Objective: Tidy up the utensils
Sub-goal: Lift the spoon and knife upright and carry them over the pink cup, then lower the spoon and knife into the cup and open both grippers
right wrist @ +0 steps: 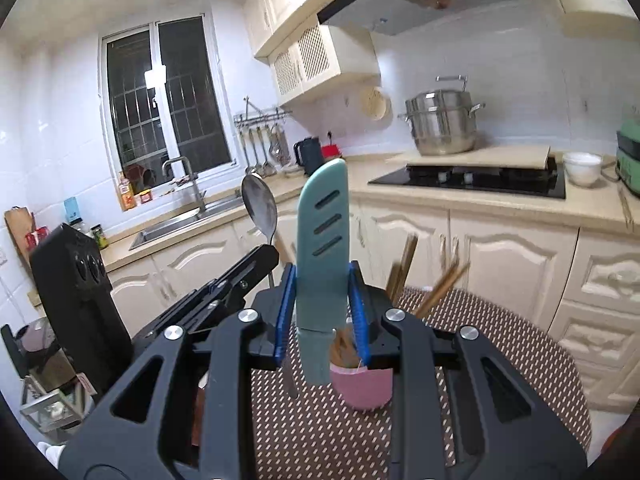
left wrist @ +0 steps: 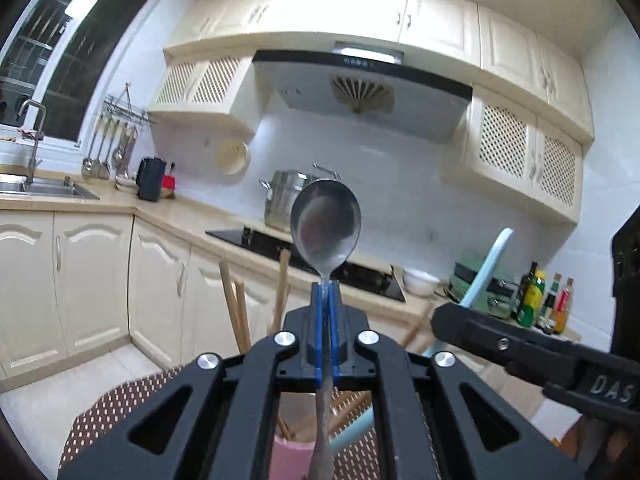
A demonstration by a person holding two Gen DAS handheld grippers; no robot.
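My left gripper (left wrist: 326,286) is shut on the neck of a metal spoon (left wrist: 326,230), whose bowl stands upright above the blue pads. My right gripper (right wrist: 322,280) is shut on a pale teal sheathed knife (right wrist: 322,240), its tip pointing up and its handle hanging down. In the right wrist view the spoon (right wrist: 259,204) and the left gripper (right wrist: 256,258) show at the left. Below both sits a pink cup (right wrist: 362,386) holding several wooden chopsticks (right wrist: 434,290). In the left wrist view the teal knife (left wrist: 486,266) and the right gripper's black finger (left wrist: 452,316) appear at the right.
The cup stands on a round table with a brown dotted cloth (right wrist: 500,340). Behind are cream cabinets, a black hob (right wrist: 472,182) with a steel pot (right wrist: 440,124), a sink (right wrist: 180,224), a kettle (right wrist: 310,156) and bottles (left wrist: 536,300).
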